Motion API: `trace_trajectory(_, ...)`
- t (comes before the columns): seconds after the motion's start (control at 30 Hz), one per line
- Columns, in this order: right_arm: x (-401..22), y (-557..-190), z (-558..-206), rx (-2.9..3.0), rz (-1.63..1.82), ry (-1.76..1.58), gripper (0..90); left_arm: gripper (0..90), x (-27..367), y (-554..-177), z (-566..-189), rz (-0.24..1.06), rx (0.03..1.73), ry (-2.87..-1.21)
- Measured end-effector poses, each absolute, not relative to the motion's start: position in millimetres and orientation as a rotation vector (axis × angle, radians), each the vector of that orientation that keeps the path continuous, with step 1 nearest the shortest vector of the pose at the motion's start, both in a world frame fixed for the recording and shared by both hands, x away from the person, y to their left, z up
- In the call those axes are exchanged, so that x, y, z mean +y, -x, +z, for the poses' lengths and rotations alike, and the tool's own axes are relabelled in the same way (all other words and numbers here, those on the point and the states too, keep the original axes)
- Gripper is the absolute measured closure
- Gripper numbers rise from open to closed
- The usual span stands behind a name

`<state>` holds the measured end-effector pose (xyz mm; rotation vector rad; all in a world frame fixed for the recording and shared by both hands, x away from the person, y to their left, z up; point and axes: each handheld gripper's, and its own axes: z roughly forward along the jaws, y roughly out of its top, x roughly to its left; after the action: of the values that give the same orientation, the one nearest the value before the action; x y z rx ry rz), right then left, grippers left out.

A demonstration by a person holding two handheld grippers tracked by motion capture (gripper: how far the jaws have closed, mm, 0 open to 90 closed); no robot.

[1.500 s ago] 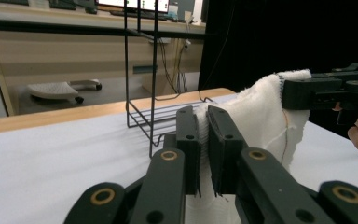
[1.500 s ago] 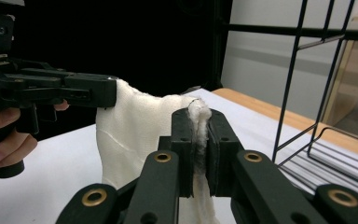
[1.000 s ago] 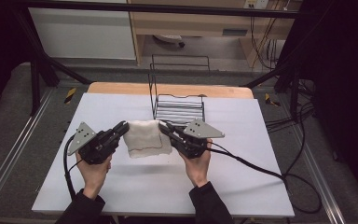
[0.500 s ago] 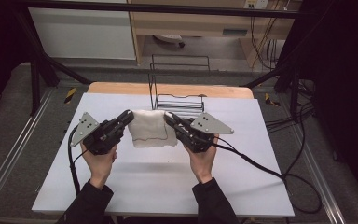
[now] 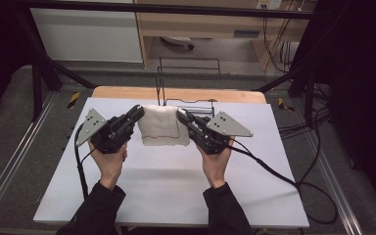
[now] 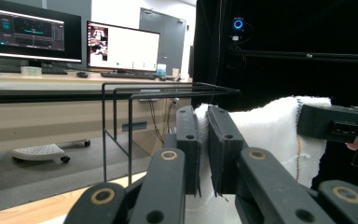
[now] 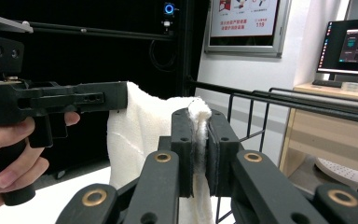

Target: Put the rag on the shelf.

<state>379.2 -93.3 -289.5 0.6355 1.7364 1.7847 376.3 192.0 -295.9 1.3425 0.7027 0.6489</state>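
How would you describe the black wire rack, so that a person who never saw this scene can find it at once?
Start from the white table and go to its far edge, where a wooden strip shows. The black wire rack stands there, behind the white towel held up between the left gripper and right gripper. It is the one open frame of thin bars.
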Motion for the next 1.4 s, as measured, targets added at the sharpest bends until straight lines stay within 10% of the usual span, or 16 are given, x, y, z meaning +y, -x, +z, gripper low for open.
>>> trace_trajectory(1.4,-116.7,-405.7,-230.7,1.595,1.757,-0.645,83.6,83.4,159.2,-413.1,-234.2,0.703,0.612,-1.295)
